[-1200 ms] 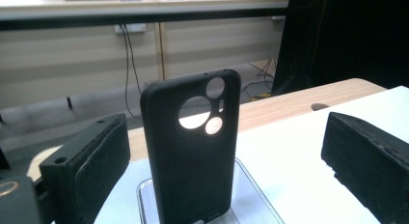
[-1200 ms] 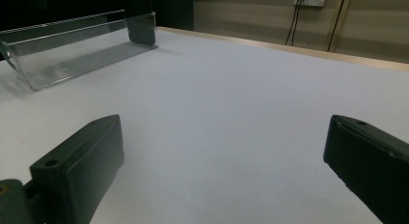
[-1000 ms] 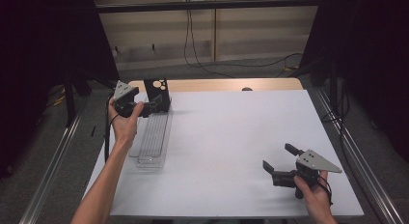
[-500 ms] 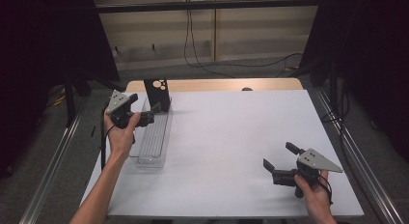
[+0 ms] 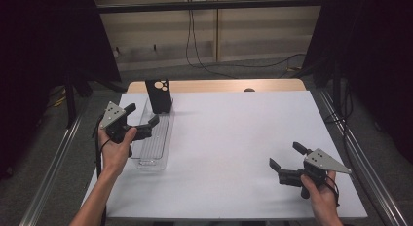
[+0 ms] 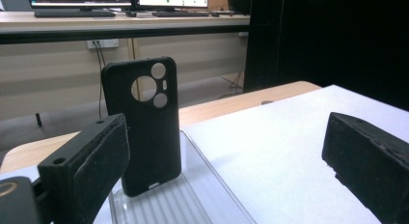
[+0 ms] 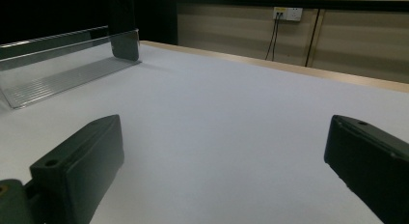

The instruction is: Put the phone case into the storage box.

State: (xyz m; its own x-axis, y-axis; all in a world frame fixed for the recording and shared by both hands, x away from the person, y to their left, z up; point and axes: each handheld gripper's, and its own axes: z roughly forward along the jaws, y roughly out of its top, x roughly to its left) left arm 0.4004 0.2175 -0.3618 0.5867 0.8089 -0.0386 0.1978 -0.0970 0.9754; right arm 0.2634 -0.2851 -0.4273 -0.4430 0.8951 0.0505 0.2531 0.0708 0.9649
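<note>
**Left gripper backs away from the phone case**

The left gripper point(image 5: 141, 121) pulls back along the clear tray point(image 5: 157, 148), toward the person and off to the left. Its jaws, close around the upright black phone case point(image 5: 159, 95) a second ago, now stand wide apart, clear of it.

My tongs are black-jawed: the left gripper point(image 5: 142, 121) and the right gripper point(image 5: 289, 162) each carry a grey plate. The phone case point(image 6: 143, 125) is matt black (round cut-outs show pale wall through). The clear tray point(image 5: 155, 141) has a ribbed floor. The table point(image 5: 234, 138) is white, edged in tan wood.
</note>
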